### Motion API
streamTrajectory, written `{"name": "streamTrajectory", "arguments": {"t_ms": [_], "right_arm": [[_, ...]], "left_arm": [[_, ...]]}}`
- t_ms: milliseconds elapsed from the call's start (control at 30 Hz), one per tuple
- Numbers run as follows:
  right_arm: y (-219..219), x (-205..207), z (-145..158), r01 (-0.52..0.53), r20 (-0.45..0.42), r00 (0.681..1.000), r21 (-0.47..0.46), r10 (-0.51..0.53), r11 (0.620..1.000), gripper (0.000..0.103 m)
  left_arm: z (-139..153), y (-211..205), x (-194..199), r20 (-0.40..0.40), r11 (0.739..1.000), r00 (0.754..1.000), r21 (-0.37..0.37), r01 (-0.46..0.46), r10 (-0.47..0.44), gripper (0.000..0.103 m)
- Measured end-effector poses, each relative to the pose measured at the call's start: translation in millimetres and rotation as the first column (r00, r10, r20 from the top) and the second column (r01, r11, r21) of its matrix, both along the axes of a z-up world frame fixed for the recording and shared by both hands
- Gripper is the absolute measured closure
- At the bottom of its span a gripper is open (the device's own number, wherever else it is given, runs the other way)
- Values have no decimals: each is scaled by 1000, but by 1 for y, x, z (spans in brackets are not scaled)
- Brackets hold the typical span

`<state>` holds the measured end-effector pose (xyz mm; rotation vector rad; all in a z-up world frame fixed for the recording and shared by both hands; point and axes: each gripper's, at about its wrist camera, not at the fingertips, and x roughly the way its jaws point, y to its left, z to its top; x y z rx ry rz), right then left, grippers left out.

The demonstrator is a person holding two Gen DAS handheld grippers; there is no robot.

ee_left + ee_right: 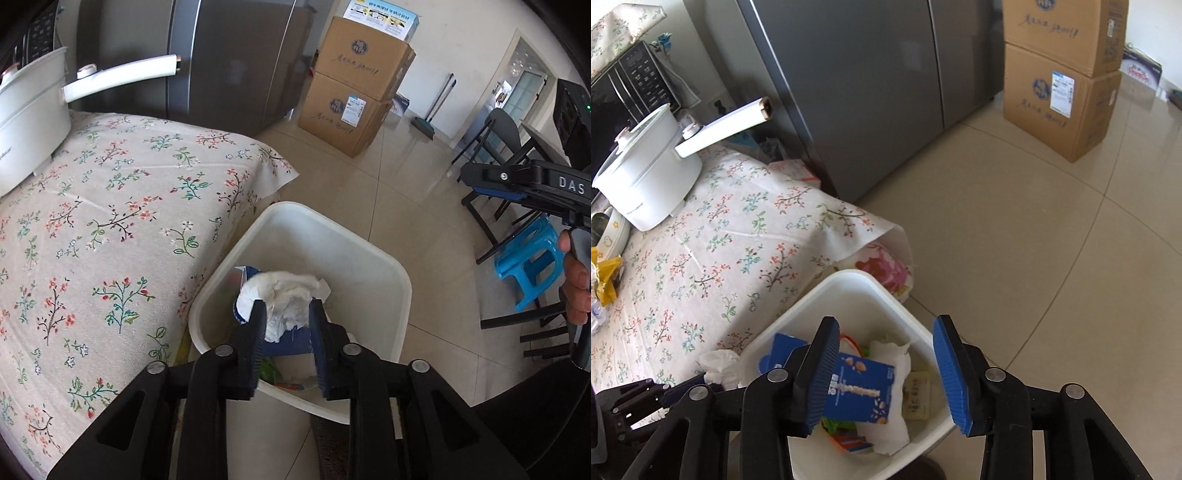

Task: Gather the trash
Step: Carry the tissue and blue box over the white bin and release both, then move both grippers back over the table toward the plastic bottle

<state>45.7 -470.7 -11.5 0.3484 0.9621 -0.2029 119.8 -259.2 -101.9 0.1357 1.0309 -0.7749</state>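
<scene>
A white bin point(369, 254) stands on the floor against the table's corner. My left gripper point(288, 310) hangs over it, open, with a crumpled white tissue point(284, 291) loose between its fingers and resting against the left pad. In the right wrist view the same tissue point(720, 363) shows at the bin's point(871, 284) left rim. My right gripper point(886, 365) is open above the bin with nothing between its pads. Below it a blue carton point(860, 391) lies in the bin on white paper and coloured wrappers.
The table with a floral cloth point(110, 221) carries a white pot point(29, 110) and a yellow wrapper point(605, 280). A grey fridge point(229, 55) and stacked cardboard boxes point(354, 92) stand behind. A blue stool point(532, 266) and dark chairs point(498, 147) are at the right.
</scene>
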Motion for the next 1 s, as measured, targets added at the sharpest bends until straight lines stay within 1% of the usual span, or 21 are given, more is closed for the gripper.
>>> {"name": "streamTrajectory", "arguments": {"t_ms": [67, 167, 233, 300, 400, 500, 633, 700, 800, 867, 933, 1000], "right_arm": [[-5, -4, 1, 13, 4, 1000, 6, -13, 1000, 50], [-8, -7, 1, 26, 7, 1000, 16, -26, 1000, 47], [-7, -7, 2, 28, 2, 1000, 12, -28, 1000, 45], [-3, -4, 2, 16, -1, 1000, -4, -16, 1000, 45], [6, -1, 3, -7, -4, 1000, -37, 7, 999, 41], [12, 1, 4, -26, -5, 1000, -37, 26, 999, 39], [23, 4, 5, -38, -7, 999, -46, 38, 998, 30], [30, 7, 6, -40, -15, 999, -68, 39, 997, 27], [44, 13, 6, -53, -27, 998, -89, 51, 995, 19], [54, 17, 8, -74, -24, 997, -103, 72, 992, 18], [69, 22, 11, -98, -18, 995, -129, 96, 987, 12], [85, 27, 13, -128, -9, 992, -152, 128, 980, 10]], "left_arm": [[-3, -1, 2, 3, 1000, 1000, 3, -12, 12, 49], [-3, 1, 5, -6, 1000, 1000, 10, -25, 25, 46], [0, 3, 4, 6, 999, 999, 18, -34, 34, 42], [4, 8, 2, 24, 999, 999, 27, -45, 45, 32], [10, 15, -1, 76, 995, 995, 79, -63, 57, 24], [12, 29, 1, 101, 987, 990, 117, -108, 96, 20], [21, 60, 6, 116, 973, 978, 133, -187, 172, 18], [30, 80, 7, 137, 965, 968, 127, -229, 211, 11], [41, 109, 7, 163, 950, 949, 118, -289, 269, 5], [48, 128, 7, 182, 940, 937, 114, -320, 297, 4], [54, 146, 6, 202, 932, 927, 115, -342, 316, 3], [60, 163, 4, 225, 923, 916, 122, -366, 333, 2]]}}
